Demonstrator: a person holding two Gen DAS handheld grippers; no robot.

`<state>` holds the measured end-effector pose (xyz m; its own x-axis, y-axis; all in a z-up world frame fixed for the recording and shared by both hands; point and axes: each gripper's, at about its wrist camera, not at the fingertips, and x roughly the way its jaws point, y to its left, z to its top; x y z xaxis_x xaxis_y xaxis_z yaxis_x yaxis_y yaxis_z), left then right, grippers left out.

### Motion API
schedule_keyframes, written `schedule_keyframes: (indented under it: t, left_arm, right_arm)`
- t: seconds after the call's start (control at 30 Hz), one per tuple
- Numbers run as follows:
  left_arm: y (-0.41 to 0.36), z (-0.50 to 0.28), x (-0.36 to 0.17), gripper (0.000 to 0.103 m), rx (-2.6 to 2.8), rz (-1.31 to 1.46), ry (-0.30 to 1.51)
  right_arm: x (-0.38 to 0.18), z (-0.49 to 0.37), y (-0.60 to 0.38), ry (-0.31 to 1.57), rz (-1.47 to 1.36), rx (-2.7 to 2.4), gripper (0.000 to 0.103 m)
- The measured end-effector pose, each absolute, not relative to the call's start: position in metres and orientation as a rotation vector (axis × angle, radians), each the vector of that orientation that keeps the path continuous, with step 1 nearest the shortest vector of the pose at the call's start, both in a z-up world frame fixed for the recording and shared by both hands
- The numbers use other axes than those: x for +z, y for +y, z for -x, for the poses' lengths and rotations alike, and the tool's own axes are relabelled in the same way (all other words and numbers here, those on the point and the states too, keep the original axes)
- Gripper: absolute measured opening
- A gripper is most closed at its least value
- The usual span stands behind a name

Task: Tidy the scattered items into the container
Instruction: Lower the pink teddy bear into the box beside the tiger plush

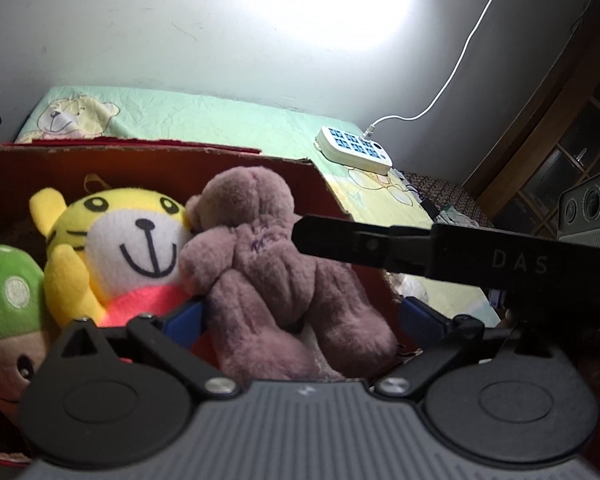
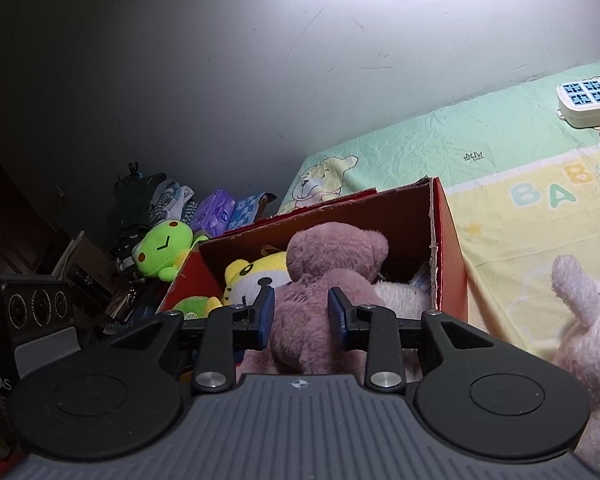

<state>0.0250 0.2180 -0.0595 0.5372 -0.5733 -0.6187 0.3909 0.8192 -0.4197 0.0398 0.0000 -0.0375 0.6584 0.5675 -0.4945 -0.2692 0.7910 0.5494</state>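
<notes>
A mauve teddy bear (image 1: pixel 268 264) (image 2: pixel 324 264) sits upright in the red cardboard box (image 1: pixel 100 168) (image 2: pixel 446 248), next to a yellow tiger plush (image 1: pixel 132 240) (image 2: pixel 252 276) and a green-capped plush (image 1: pixel 4 280) (image 2: pixel 196 306). My right gripper (image 2: pixel 300 296) is shut on the bear's body, its blue pads pressing both sides. One of its black fingers (image 1: pixel 340 238) reaches the bear from the right in the left wrist view. My left gripper (image 1: pixel 302 308) is open wide, with the bear's legs between its jaws. A pale pink rabbit plush (image 2: pixel 588 320) lies on the bed right of the box.
The box stands on a bed sheet (image 2: pixel 500 208) printed with bears, close to the wall. A white power strip (image 1: pixel 354 148) (image 2: pixel 588 100) lies at the far right of the bed. A green frog plush (image 2: pixel 164 248) sits among clutter left of the box. A wooden cabinet (image 1: pixel 560 120) stands right.
</notes>
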Motion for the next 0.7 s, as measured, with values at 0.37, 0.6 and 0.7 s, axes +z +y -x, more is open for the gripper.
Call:
schedule_keyframes:
  t: [0.37,0.6,0.7]
  left_arm:
    - [0.205,-0.031,-0.07,0.1,-0.565,0.216,0.848]
    - [0.196,-0.034,-0.073,0.1,-0.548,0.178,0.859]
    - [0.192,-0.035,-0.074,0.1,-0.537,0.164,0.871]
  right_arm:
    - [-0.048,-0.043,-0.007,0.734,-0.494,0.456,0.023]
    - [-0.054,-0.042,-0.014,0.733,-0.559,0.453,0.021]
    - [-0.053,-0.039,-0.01,0.714,-0.526,0.448,0.021]
